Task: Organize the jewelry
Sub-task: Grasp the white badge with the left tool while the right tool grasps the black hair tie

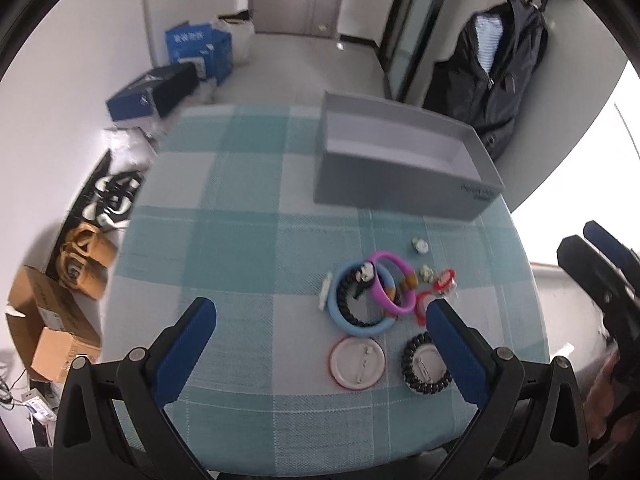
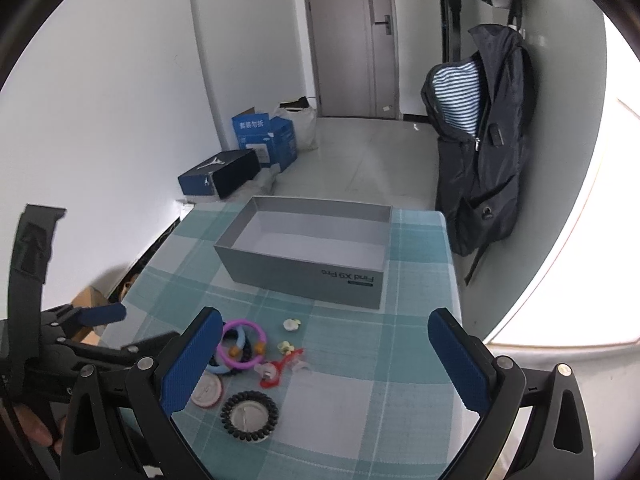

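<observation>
We are starting: the grey box (image 2: 320, 256), upper centre, is sitting empty; the jewelry (image 1: 376, 300) is lying clustered on the desk (image 1: 224, 248), lower centre. Both the left gripper (image 1: 320, 344) and right gripper (image 2: 324, 360) are holding their fingers spread, gripping nothing.

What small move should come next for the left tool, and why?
Probably lower the left tool, which is open and empty, onto the light blue bracelet just ahead of it. The grey box holds nothing yet, and all the jewelry lies on the checked cloth. The pink ring leans on that bracelet, so it may shift.
</observation>
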Tool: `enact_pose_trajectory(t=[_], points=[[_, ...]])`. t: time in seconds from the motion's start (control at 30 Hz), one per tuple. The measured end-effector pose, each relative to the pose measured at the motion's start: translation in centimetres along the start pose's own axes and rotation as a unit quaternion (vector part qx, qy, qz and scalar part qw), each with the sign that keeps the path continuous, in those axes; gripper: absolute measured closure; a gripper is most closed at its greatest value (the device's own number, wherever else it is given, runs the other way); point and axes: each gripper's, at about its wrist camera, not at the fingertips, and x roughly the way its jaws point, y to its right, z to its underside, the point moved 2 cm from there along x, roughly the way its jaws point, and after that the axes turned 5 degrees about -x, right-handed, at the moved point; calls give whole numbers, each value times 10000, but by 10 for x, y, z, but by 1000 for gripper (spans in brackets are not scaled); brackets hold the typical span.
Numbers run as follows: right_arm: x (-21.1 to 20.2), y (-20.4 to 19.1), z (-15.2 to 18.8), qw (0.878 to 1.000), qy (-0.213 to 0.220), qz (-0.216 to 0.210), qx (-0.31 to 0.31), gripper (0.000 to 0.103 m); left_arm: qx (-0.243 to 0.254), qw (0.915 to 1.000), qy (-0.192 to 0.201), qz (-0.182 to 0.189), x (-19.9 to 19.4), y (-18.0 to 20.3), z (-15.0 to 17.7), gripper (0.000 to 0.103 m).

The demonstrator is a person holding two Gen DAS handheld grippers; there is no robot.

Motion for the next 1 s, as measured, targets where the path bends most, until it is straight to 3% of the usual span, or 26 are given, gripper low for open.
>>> enact_pose_trajectory(t=[0.1, 0.17, 0.3, 0.43, 0.6, 1.0], points=[[6, 2, -1, 10000, -87, -39, 11, 0, 80, 9997, -190, 119, 7, 3, 1, 3], [10, 4, -1, 9999, -150, -63, 59, 0, 95, 9993, -328, 182, 13, 3, -1, 15], [16, 9, -2, 9994, -231, -153, 191, 0, -39, 9981, -498, 352, 22, 0, -5, 19], [22, 9, -1, 9993, -293, -180, 142, 0, -97, 9966, -668, 463, 30, -5, -4, 33], [25, 11, 1, 9987, -400, -294, 116, 0, -178, 9916, -1014, 784, 27, -11, 15, 33], [25, 16, 0, 9983, -413, -332, 235, 0, 1024, 9909, -873, 60, 32, 23, 39, 34]])
